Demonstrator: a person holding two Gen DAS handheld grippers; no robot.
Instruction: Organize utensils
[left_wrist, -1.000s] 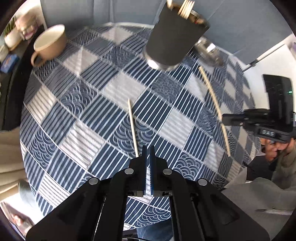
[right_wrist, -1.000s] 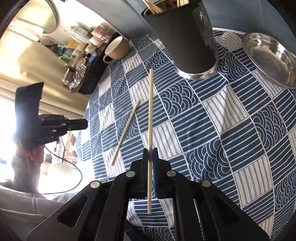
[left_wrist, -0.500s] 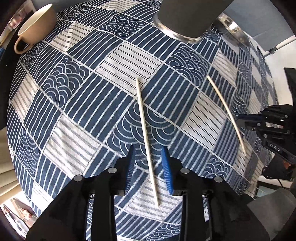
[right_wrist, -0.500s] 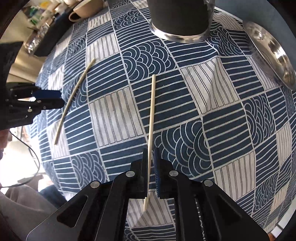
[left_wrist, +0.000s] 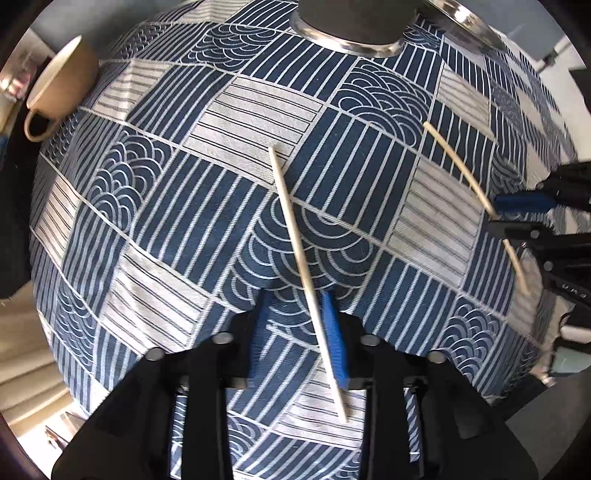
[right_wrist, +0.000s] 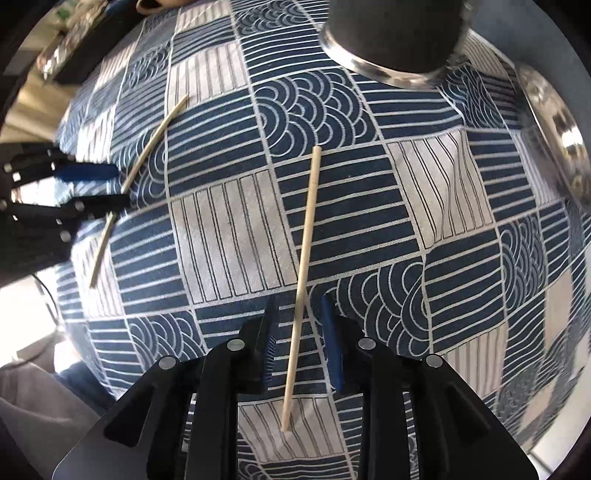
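Two pale wooden chopsticks lie on the blue-and-white patterned tablecloth (left_wrist: 184, 184). One chopstick (left_wrist: 295, 251) runs between the blue pads of my left gripper (left_wrist: 295, 328). It lies close to the right pad, the other pad stands clear, and the jaws are closing. The second chopstick (right_wrist: 304, 258) lies between the pads of my right gripper (right_wrist: 299, 325), touching neither, as the jaws are opening. Each view shows the other gripper over its chopstick: right gripper (left_wrist: 496, 218), left gripper (right_wrist: 118, 186). A black utensil holder (left_wrist: 351, 22) (right_wrist: 395, 33) stands at the far side.
A steel plate (right_wrist: 554, 140) (left_wrist: 461, 18) sits to the right of the holder. A beige mug (left_wrist: 59, 92) stands at the far left corner of the cloth. Cluttered shelves (right_wrist: 55, 48) lie beyond the table's left edge.
Both grippers have come down close to the cloth. The left jaws, shut before, now straddle a chopstick. The right jaws, shut on their chopstick, have parted and it lies on the cloth.
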